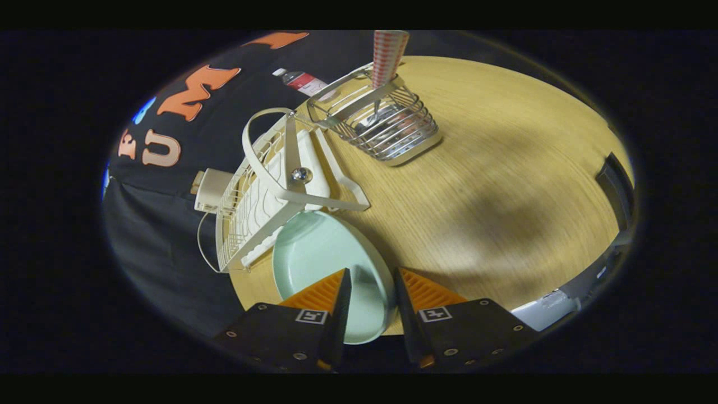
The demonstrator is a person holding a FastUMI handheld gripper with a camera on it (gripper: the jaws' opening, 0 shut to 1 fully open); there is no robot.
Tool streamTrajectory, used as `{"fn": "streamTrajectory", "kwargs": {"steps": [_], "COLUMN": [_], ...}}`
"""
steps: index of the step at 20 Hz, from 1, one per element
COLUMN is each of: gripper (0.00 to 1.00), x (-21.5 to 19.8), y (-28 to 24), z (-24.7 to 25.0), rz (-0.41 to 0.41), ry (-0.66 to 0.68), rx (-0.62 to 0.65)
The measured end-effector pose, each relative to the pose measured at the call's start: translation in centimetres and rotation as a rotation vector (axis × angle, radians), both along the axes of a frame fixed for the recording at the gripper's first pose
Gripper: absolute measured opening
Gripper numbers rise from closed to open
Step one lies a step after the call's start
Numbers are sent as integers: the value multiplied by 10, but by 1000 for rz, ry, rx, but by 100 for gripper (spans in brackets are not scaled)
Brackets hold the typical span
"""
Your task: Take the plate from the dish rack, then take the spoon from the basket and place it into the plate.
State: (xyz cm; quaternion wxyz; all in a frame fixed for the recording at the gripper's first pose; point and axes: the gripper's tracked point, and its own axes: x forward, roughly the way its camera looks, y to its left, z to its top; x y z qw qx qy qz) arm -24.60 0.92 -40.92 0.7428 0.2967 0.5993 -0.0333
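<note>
So the gripper (373, 280) had the pale green plate (320, 264) by its rim, with one finger over the inside of the plate and the other on the outside, and the rim ran right through the gap between them. It looked clamped on, though I couldn't swear both fingers were actually pressing. The plate sat tilted on edge, just clear of the white dish rack (269, 191) beyond it, low over the wooden table (505, 185).

The bit that matters next: the wire basket (381, 126) stood further ahead of the fingers, past the rack and a little off to the right, well apart from the plate. The spoon (387, 62) stuck up out of it, its checked handle upright and the metal bowl end down inside, so its long axis ran pretty much vertical. Nothing else in that basket that I could make out.

My guess: the plate needs setting flat on the open table first, then go for that handle from above.
</note>
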Motion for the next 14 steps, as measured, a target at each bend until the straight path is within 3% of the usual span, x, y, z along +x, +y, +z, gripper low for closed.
{"fn": "streamTrajectory", "kwargs": {"steps": [7,14], "gripper": [80,83], "x": [38,96], "y": [-62,-101], "z": [30,66], "rz": [10,43], "ry": [-186,-431], "rx": [-243,-475]}}
